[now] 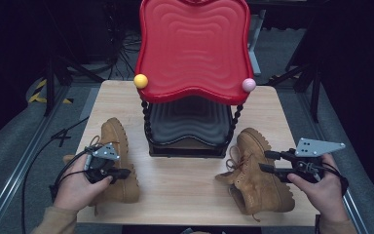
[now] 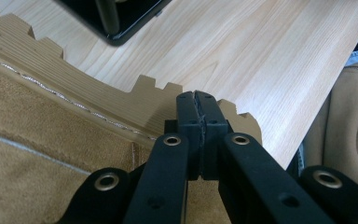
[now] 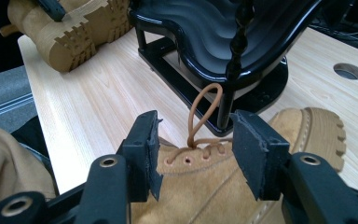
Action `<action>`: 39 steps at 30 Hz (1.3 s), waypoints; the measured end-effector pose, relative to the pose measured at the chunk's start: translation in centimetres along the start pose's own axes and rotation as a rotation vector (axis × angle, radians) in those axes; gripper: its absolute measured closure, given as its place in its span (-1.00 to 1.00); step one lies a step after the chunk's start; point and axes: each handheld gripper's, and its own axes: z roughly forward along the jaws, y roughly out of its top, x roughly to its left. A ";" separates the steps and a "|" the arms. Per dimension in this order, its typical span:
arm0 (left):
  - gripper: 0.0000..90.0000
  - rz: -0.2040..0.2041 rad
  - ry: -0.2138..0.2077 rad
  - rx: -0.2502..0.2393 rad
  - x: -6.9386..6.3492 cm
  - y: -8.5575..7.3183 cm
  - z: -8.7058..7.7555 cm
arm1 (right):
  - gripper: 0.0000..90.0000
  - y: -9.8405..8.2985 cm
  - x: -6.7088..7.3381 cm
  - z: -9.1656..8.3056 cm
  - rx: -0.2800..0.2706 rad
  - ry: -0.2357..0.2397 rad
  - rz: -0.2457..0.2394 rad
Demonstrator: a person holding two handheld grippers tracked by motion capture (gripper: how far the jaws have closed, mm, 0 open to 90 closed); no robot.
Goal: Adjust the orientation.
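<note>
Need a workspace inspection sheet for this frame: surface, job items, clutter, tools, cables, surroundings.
Surface: light wooden table, bare wood between the boots.
Job's things: left boot lying on its side, sole toward the rack; right boot lying tilted, lace loop sticking up.
Clutter: two-tier shoe rack, red top shelf, black lower shelf, yellow knob, pink knob.
Grippers: left tool shut, empty, over the left boot's sole edge; right tool open, over the right boot's eyelets.
Cables: black cable trailing off the table's left side.
Surroundings: grey floor, dark stands.
</note>
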 end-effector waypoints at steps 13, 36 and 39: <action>1.00 0.022 0.033 0.093 -0.6 3.1 2.2 | 0.15 -1.4 0.5 -2.2 -0.002 -0.050 0.033; 0.51 0.112 -0.043 -0.364 -4.0 6.0 -1.5 | 0.14 -2.3 0.8 -3.3 0.002 -0.085 0.054; 0.37 0.084 -0.030 -0.403 -3.5 5.6 -2.3 | 0.13 -2.2 0.8 -3.2 -0.001 -0.082 0.050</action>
